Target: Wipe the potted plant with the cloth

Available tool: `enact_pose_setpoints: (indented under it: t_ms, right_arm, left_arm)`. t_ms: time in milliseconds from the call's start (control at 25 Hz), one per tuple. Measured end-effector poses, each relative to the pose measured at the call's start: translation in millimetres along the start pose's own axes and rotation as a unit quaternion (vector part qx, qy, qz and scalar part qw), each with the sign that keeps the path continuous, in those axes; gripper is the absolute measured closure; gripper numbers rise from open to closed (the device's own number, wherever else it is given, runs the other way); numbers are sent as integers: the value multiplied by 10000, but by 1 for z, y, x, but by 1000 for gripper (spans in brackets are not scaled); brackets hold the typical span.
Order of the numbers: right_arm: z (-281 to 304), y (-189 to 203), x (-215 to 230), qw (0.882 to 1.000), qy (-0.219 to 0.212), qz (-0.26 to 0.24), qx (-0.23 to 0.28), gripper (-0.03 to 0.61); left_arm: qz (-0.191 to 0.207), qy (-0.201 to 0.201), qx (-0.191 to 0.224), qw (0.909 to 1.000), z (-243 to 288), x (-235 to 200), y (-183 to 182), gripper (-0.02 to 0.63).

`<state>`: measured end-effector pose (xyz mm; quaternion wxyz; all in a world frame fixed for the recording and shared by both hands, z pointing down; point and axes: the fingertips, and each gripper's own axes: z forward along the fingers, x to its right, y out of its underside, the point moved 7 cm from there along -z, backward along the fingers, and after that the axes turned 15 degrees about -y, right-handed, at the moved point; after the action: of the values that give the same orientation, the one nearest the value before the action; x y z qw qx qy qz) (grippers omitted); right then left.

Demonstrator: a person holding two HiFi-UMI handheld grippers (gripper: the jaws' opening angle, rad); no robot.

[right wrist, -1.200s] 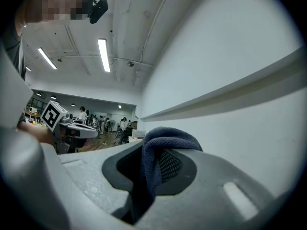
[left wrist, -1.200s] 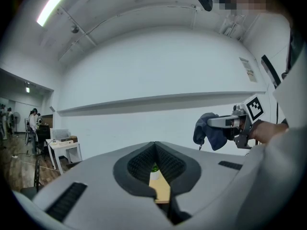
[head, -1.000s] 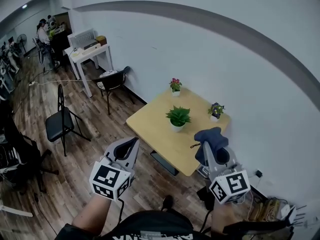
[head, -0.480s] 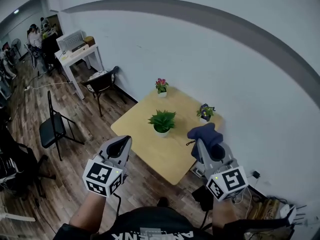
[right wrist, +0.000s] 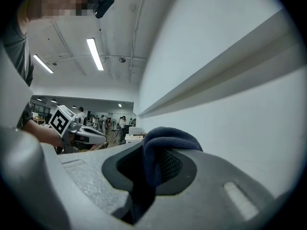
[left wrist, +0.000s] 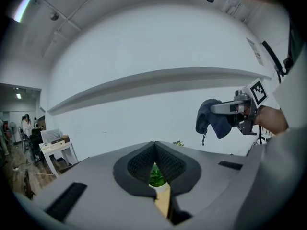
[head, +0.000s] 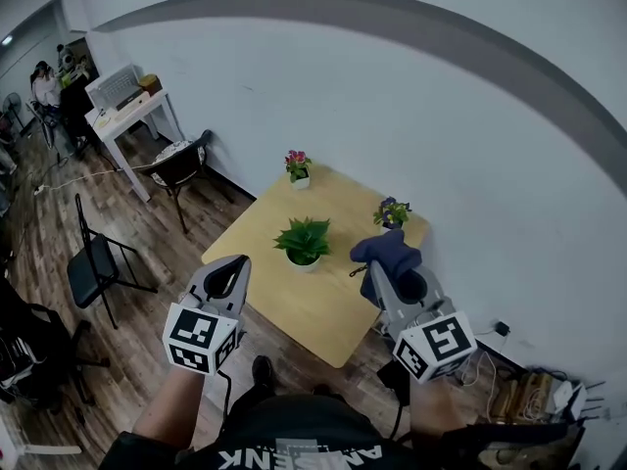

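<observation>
A green leafy plant (head: 303, 241) in a white pot stands mid-way on a square wooden table (head: 328, 306). My right gripper (head: 380, 267) is shut on a dark blue cloth (head: 385, 253), which bunches over its tips above the table's right side, right of the plant. The right gripper view shows the cloth (right wrist: 160, 152) pinched between the jaws. My left gripper (head: 233, 265) is shut and empty, hovering at the table's left front edge. In the left gripper view the plant (left wrist: 155, 175) peeks through below the closed pads, and the cloth (left wrist: 213, 121) hangs at upper right.
Two small flowering pots stand at the table's far side, one pink (head: 296, 167), one purple (head: 391, 211). The table sits against a white wall. A dark chair (head: 181, 169), a folding chair (head: 93, 262) and a white desk (head: 122, 111) are to the left; cables (head: 529, 395) lie at right.
Both grippers have moved forward toward the table and the view has closed in on it. The cloth stays pinched in the right gripper; the left stays shut.
</observation>
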<state>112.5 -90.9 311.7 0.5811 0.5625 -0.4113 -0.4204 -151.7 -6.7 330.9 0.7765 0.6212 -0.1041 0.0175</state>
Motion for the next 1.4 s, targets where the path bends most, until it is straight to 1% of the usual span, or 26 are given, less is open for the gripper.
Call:
enact_pose_setpoints:
  t_ms: [80,160,280,360,440,560,640,680,760,920,1080,1200,1280,1320,1360,1400]
  right_arm:
    - [11,0,3,9999,75,-44,-68,528]
    - [20,0,5,9997,217,-57,-125,528]
    - [36,-3,5,9990,429,-16,-134,528]
    - [48,-5,5,9987,490,-58,-142,528]
    - [59,-6,5,9983,560,-90,-168,528]
    - [69,-6,4,9970,768,54,-96,528]
    - [75,-7,3,9957,914,134,-49,528]
    - [78,-7,1,9952,968,140,-62,528]
    - [84,-6,-2,9940,1079,142,-126,528]
    - [88,1,-5,9891,1433,233,-238,528]
    - [89,9,-10,9825,1796,379,-303,528]
    - [88,16,-16,9773,2030,488,-366,528]
    - [89,20,-20,9751,2113,553,-394,528]
    - [89,23,-21,9745,2130,577,-410,528]
    - [88,25,-22,9742,2135,598,-432,528]
    - [88,28,-22,9740,2133,617,-456,528]
  left_arm:
    - [7,132,62,9999,15,-7,0,612]
    - [20,369,123,9992,29,-13,-1,611]
    - [239,744,187,9968,50,-24,-3,609]
    - [356,961,195,9945,64,-31,-2,607]
    - [471,1220,180,9913,77,-35,2,484]
    - [812,1510,163,9851,92,-40,10,477]
    - [1114,1746,66,9783,102,-41,20,460]
    - [1285,1914,-11,9731,106,-41,26,446]
    - [1726,2284,-198,9579,116,-38,42,440]
    - [2706,2813,-479,9194,140,-25,76,440]
    - [3360,3189,-635,8839,155,-9,108,440]
    - [3744,3480,-778,8559,164,6,132,440]
    - [3958,3583,-846,8413,170,14,148,440]
    - [4049,3612,-872,8355,173,17,155,440]
    - [4130,3619,-889,8310,177,20,162,441]
    - [4200,3605,-901,8280,181,22,169,463]
